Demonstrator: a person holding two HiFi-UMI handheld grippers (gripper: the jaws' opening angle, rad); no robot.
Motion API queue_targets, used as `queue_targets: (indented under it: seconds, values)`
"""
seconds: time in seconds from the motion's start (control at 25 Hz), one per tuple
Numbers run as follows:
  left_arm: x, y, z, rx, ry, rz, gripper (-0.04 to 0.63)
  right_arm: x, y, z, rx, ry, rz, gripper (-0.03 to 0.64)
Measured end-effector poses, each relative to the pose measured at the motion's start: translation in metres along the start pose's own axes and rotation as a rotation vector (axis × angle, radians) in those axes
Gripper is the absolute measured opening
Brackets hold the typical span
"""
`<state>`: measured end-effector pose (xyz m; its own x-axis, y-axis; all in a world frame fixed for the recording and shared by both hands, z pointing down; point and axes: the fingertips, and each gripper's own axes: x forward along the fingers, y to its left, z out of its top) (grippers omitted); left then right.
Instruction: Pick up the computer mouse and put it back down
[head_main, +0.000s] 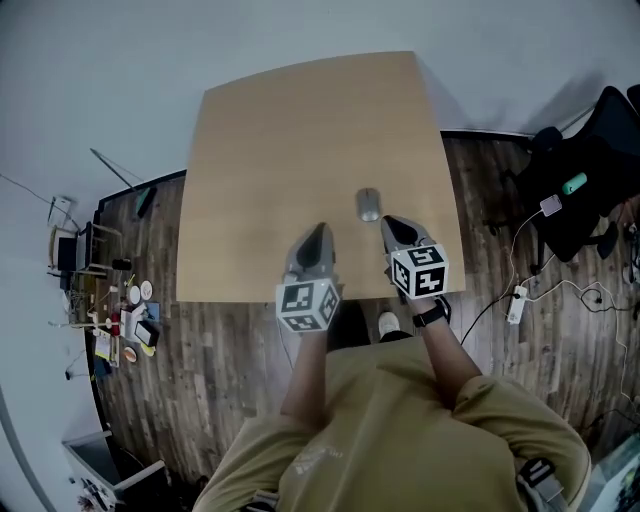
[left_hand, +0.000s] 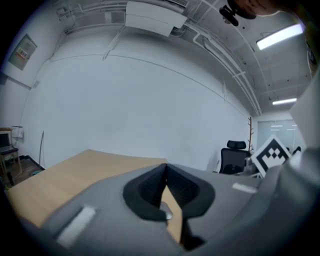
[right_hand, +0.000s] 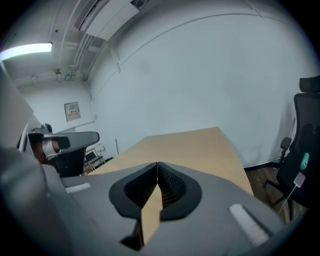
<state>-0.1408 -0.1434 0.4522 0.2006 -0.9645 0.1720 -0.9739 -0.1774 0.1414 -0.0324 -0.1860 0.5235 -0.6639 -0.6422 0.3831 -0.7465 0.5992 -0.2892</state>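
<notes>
Grey computer mouse (head_main: 369, 204) lies untouched on the wooden counter (head_main: 300, 120) just ahead of the right hand-held gripper (head_main: 398, 232), which, like the left hand-held gripper (head_main: 316, 245) beside it, has its jaws pressed together on nothing, so it likely must open before any pick-up.

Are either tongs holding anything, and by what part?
Nothing held: left tongs and right tongs are both shut empty; the mouse lies on the table.
</notes>
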Motion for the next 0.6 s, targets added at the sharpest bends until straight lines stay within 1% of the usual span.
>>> queue_targets:
  seconds: [0.16,0.32,0.44,0.6]
  values:
    - [0.047,0.023,-0.022,-0.014,0.063,-0.035,0.0,0.046,-0.024,-0.027,-0.004,0.112,-0.047,0.015]
    - [0.091,0.049,-0.036,-0.031,0.122,-0.07,0.002,0.095,-0.04,-0.047,0.01,0.208,-0.075,0.061]
    - [0.118,0.063,-0.048,-0.034,0.167,-0.096,0.001,0.126,-0.054,-0.068,0.046,0.282,-0.104,0.125]
    - [0.143,0.083,-0.066,-0.052,0.224,-0.115,0.001,0.166,-0.066,-0.1,0.078,0.386,-0.142,0.262]
